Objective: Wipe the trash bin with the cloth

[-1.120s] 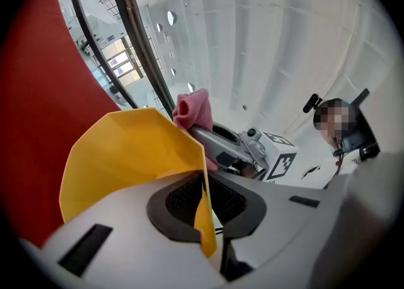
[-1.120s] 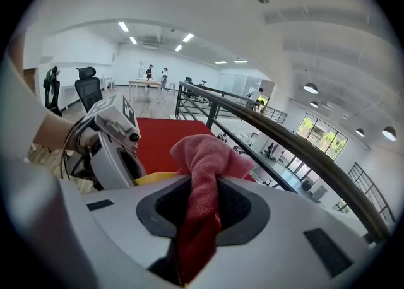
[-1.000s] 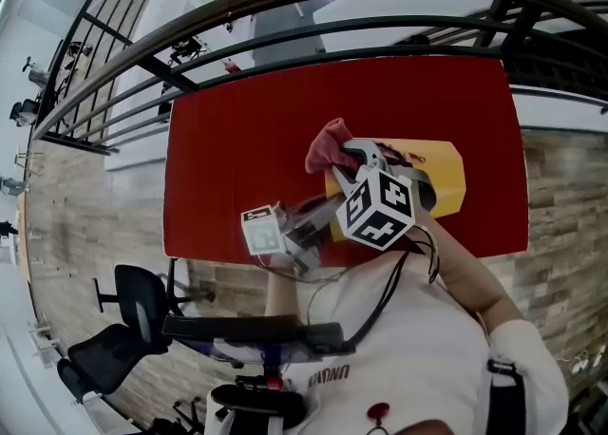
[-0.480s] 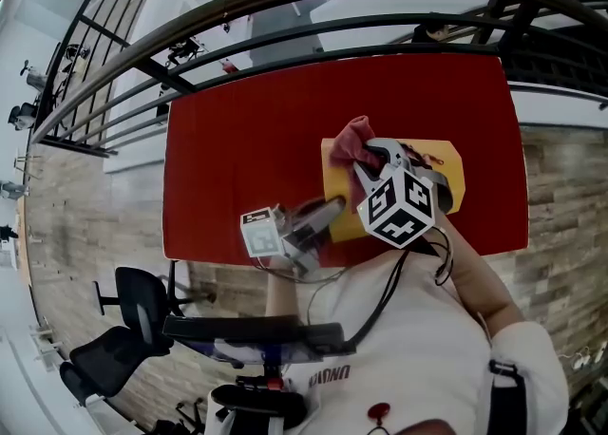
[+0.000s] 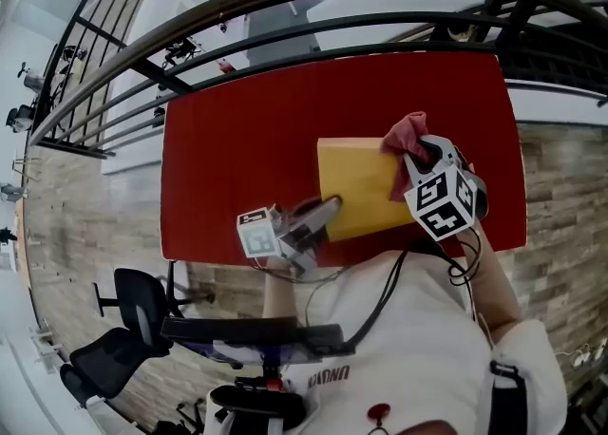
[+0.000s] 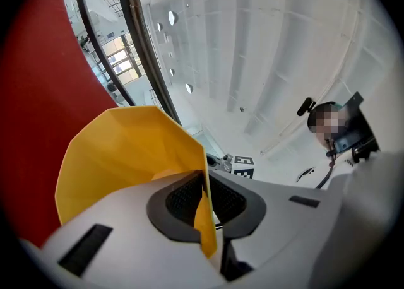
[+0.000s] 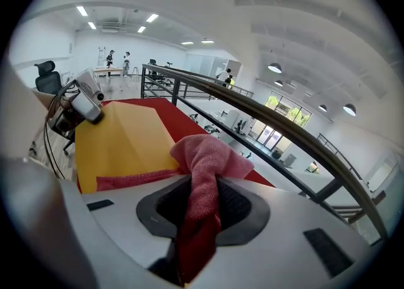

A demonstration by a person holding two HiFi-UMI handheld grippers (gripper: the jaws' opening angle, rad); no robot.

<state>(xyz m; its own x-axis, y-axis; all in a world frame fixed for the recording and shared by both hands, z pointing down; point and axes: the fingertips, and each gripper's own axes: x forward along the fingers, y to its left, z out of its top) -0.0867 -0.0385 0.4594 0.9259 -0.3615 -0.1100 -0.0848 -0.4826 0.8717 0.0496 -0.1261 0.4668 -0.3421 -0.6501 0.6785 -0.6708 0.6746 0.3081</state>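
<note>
A yellow trash bin (image 5: 356,186) lies on its side on the red table (image 5: 237,139). My left gripper (image 5: 323,212) is shut on the bin's thin rim at its near left corner; in the left gripper view the yellow wall (image 6: 126,155) runs between the pads. My right gripper (image 5: 418,160) is shut on a pink cloth (image 5: 407,134), which rests at the bin's far right end. In the right gripper view the cloth (image 7: 205,161) bunches out of the jaws over the bin's flat yellow side (image 7: 123,142).
A dark curved railing (image 5: 285,6) runs along the table's far edge. An office chair (image 5: 133,300) stands on the floor at the lower left. The table's near edge (image 5: 209,257) is close to my body. Red table surface lies bare left of the bin.
My right gripper has slid the cloth across the bin from its left end to its right end. The left gripper and the bin have stayed put.
</note>
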